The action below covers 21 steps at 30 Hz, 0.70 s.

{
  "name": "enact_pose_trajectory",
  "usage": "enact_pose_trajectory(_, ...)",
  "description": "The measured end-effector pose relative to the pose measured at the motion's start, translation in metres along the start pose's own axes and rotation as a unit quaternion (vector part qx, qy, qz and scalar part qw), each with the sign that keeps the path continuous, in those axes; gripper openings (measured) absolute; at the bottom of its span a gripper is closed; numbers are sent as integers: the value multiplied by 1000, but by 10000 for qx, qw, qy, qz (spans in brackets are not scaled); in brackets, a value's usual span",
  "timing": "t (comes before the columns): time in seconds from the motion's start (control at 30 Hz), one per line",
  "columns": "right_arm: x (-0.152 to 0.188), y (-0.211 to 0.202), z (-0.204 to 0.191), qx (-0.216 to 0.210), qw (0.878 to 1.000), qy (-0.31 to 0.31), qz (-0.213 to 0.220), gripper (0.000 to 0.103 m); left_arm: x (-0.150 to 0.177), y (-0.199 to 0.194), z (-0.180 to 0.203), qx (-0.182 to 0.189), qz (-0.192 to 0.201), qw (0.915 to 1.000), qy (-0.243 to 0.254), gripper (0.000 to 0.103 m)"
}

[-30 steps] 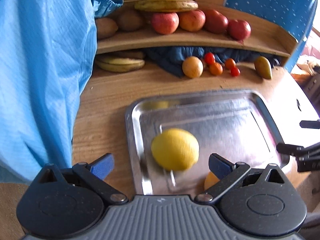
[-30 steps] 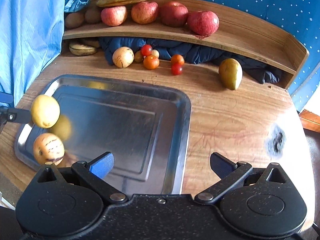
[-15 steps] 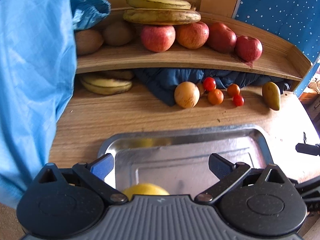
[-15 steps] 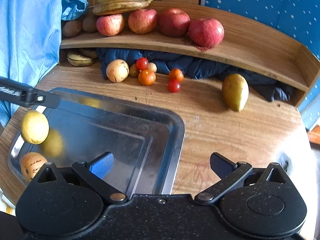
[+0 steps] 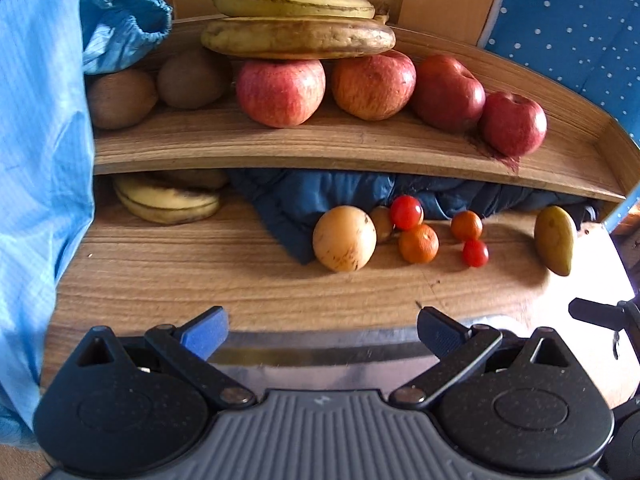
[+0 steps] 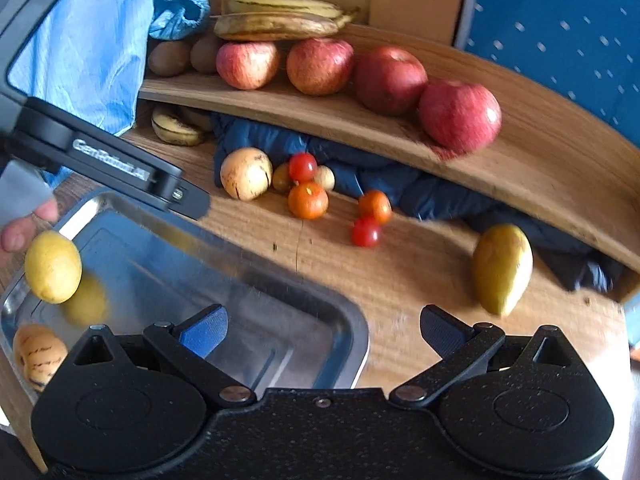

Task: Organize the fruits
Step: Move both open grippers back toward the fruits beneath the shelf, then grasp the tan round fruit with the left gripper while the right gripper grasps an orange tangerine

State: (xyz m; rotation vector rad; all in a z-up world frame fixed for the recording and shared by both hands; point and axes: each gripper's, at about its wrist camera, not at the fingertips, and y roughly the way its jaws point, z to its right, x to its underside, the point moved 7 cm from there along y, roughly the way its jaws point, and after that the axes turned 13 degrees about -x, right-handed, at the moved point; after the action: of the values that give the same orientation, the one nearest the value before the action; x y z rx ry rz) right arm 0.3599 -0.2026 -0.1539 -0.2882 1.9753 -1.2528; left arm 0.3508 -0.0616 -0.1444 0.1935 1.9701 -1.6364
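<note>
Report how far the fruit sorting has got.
Done: a lemon and a striped melon lie in the metal tray. In hand: nothing; left gripper and right gripper are open. Left: round fruit, tomatoes, mango on the table.

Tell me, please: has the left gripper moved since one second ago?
Yes. The left gripper has gone forward, away from the lemon, toward the wooden shelf. In its own view the shelf now looms larger and only the metal tray's far rim shows.

your left wrist view faces the wooden shelf (image 5: 320, 152) squarely from close above the tray's far rim. your right wrist view looks from farther right, angled leftward; both share the shelf.
</note>
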Motion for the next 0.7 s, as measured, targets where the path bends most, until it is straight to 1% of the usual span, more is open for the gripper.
enact_pose_trajectory(0.23,-18,24,4,-121,9982,-587,42,102,-20,16,7,-109,-3,9994,-318,102)
enact_pose_trajectory(0.47,-33,40,14,-284,9956,-889,96,101,-35,34,10,-161,-104,9978,-629,102)
enact_pose_trajectory(0.63,-41,50,20,-341,9935,-1085,104,93,-39,43,11,-197,-150,9967,-767,102)
enact_pose_trajectory(0.7,-45,54,21,-371,9927,-1145,101,88,-40,47,11,-167,-213,9960,-848,102)
